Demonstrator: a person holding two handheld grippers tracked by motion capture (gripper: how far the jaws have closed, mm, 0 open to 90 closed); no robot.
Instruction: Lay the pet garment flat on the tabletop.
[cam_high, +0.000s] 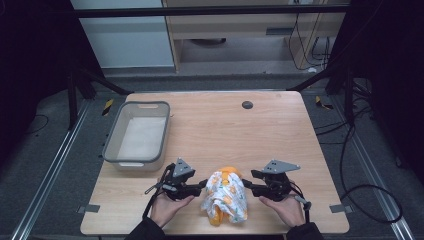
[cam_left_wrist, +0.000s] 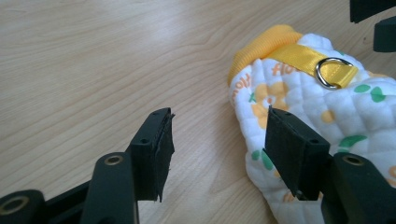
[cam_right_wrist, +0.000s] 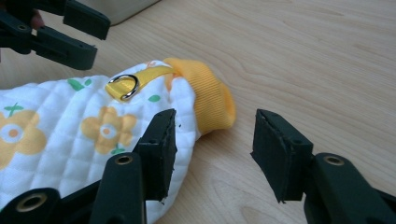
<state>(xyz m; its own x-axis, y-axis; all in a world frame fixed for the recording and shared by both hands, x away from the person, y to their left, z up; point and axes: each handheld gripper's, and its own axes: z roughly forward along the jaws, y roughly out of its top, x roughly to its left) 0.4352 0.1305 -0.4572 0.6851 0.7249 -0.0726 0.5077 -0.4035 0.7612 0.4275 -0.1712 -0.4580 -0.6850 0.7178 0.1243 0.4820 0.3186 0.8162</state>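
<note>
At the far left of the table, the grey bin stands with a pale bottom. Nearer you, your left hand holds the left gripper pointing right at the quilted cloth. Its jaws stand wide apart with nothing gripped: in the left gripper view one jaw lies over bare wood and the other just in front of the cloth's edge, though you cannot tell whether that one touches it. The cloth lies crumpled near the front edge of the table, between your two grippers. It is white with orange flowers, with an orange ribbed cuff and a yellow strap carrying a metal ring. Your right hand holds the right gripper pointing left at the cloth. Its jaws are parted too, one over the quilted part beside the cuff, the other above bare wood, gripping nothing.
</note>
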